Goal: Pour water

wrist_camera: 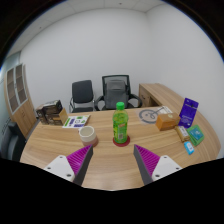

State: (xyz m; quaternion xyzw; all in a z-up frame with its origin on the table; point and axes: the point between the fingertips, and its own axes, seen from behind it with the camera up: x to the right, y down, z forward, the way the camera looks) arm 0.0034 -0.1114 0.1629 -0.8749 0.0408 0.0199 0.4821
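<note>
The gripper [113,160] sat low in the frame, its two fingers spread wide with nothing between them, purple pads [80,157] facing inward across an open gap. Straight up from that gap, at the centre of the frame, stood the green bottle [120,122], upright on the wooden table [60,145], well ahead of the fingertips and untouched. That line-up looked deliberate to me: the spread seemed more than enough to take the bottle's body, and the bottle fell right on the midline, as if set for a straight approach.

The bottle itself was a clear green plastic one with a yellow-green label round its middle and a cap on top, resting on what looked like a small red coaster. How much liquid was in it, I couldn't make out.

Just to the left of the bottle, a little lower in the frame, was a pale cup [87,131], standing open side up, close beside the bottle but not touching. I took that for the receiver, placed near so the pour would be short.

Off to the right of the frame lay a blue box [189,111] and some packets; two office chairs [100,94] waited behind the table, upper centre. Nothing had been poured yet, by my reckoning; the grasp was the step in hand.
</note>
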